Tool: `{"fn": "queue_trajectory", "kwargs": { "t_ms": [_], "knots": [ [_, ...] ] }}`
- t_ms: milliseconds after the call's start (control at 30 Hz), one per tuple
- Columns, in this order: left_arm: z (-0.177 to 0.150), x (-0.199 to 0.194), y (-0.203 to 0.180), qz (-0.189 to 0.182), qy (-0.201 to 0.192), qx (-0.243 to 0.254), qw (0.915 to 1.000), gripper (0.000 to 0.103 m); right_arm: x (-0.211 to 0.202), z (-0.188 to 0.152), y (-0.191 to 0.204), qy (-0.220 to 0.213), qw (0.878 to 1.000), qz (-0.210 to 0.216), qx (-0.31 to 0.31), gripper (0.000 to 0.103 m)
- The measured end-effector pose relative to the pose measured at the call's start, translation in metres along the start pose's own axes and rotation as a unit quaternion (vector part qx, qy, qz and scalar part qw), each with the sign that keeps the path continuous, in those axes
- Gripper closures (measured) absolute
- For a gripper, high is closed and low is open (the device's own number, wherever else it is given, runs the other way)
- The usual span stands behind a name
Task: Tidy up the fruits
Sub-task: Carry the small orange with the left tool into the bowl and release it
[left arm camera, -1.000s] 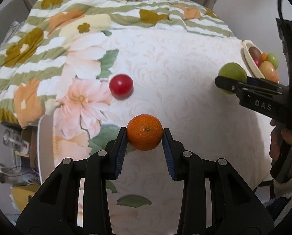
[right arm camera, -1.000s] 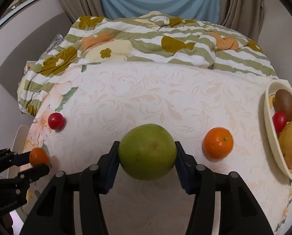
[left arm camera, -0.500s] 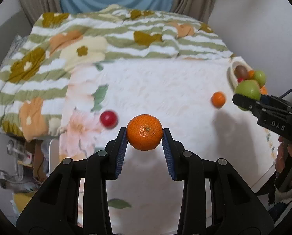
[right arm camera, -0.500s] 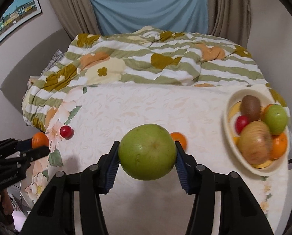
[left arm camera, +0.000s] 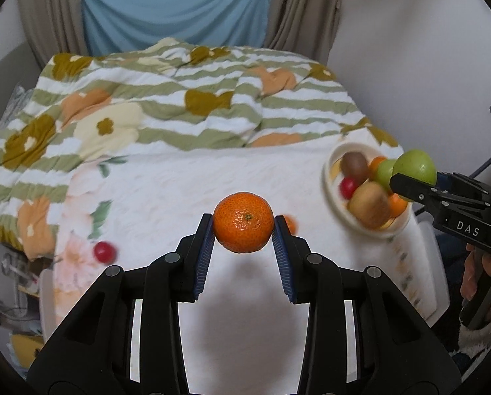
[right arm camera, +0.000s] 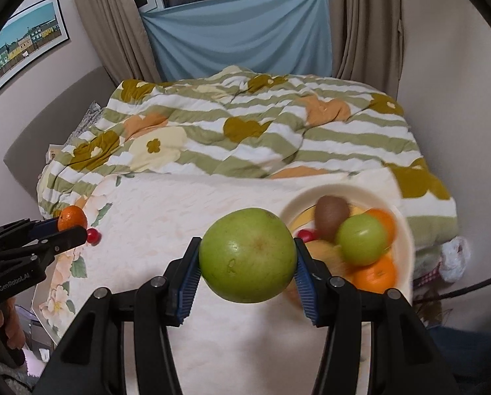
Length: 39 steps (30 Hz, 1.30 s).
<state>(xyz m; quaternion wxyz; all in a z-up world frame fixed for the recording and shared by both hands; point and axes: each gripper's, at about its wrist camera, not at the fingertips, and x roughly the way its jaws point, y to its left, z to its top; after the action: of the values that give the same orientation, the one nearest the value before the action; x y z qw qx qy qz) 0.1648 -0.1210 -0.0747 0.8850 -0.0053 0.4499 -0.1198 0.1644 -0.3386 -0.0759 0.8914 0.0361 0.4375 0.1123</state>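
My left gripper [left arm camera: 243, 230] is shut on a mandarin orange [left arm camera: 243, 226] and holds it above the white tablecloth [left arm camera: 179, 191]. My right gripper [right arm camera: 247, 260] is shut on a large green apple [right arm camera: 247, 259], held high beside the cream fruit bowl [right arm camera: 405, 233]. The bowl holds a kiwi [right arm camera: 331, 212], a smaller green apple [right arm camera: 362, 244], oranges and a red fruit. A second mandarin [left arm camera: 291, 223] lies on the cloth, partly hidden behind my left finger. A red cherry tomato [left arm camera: 103, 251] lies at the cloth's left side. The right gripper [left arm camera: 413, 182] with its apple shows over the bowl in the left wrist view.
A striped floral quilt [left arm camera: 196, 105] is bunched up behind the table. Curtains and a blue cloth [right arm camera: 239, 33] cover the window at the back. The table's left edge drops off near the tomato [right arm camera: 93, 236]. The wall stands close behind the bowl [left arm camera: 331, 197].
Both grippers have risen and moved toward the bowl with their fruits. The bowl has come closer to the middle of both views; the tomato and the loose mandarin have dropped back.
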Motion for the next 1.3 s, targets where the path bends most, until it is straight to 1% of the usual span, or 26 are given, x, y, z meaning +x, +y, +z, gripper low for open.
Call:
{"fn": "queue_trajectory", "kwargs": {
  "t_ms": [233,333,533,633,767,933,1067,1167,1200,1233,1267,1300],
  "knots": [
    [0.022,0.022,-0.059,-0.014,-0.01,-0.014,0.9998,0.06,-0.007,0.019,-0.056,-0.001,1.0,0.005,-0.024,0.054],
    [0.03,0.038,-0.078,-0.024,-0.001,-0.013,0.9996,0.06,-0.005,0.025,-0.075,0.0,1.0,0.003,-0.029,0.054],
    [0.046,0.081,-0.107,-0.045,0.024,-0.003,0.9987,0.06,0.007,0.032,-0.111,0.002,1.0,0.002,-0.016,0.054],
    [0.052,0.101,-0.116,-0.054,0.041,0.0,0.9977,0.06,0.017,0.035,-0.124,0.006,1.0,0.003,-0.008,0.054],
    [0.06,0.134,-0.128,-0.061,0.074,0.001,0.9954,0.06,0.029,0.039,-0.139,0.015,1.0,0.008,0.003,0.054],
    [0.062,0.166,-0.136,-0.063,0.107,0.008,0.9922,0.06,0.045,0.041,-0.154,0.027,0.999,0.012,0.016,0.054],
    [0.062,0.183,-0.137,-0.061,0.124,0.006,0.9904,0.06,0.06,0.044,-0.164,0.036,0.999,0.02,0.028,0.054],
    [0.062,0.188,-0.137,-0.061,0.13,0.009,0.9896,0.06,0.068,0.045,-0.168,0.039,0.998,0.028,0.033,0.054],
    [0.063,0.188,-0.137,-0.06,0.132,0.01,0.9894,0.056,0.071,0.045,-0.168,0.04,0.998,0.03,0.033,0.054],
    [0.063,0.188,-0.137,-0.06,0.133,0.01,0.9893,0.037,0.073,0.046,-0.168,0.041,0.998,0.033,0.034,0.054],
    [0.063,0.186,-0.137,-0.058,0.131,0.012,0.9897,0.022,0.074,0.046,-0.169,0.041,0.998,0.035,0.035,0.054],
    [0.064,0.183,-0.136,-0.051,0.12,0.014,0.9913,0.0,0.075,0.047,-0.169,0.041,0.998,0.036,0.035,0.054]
  ]
}}
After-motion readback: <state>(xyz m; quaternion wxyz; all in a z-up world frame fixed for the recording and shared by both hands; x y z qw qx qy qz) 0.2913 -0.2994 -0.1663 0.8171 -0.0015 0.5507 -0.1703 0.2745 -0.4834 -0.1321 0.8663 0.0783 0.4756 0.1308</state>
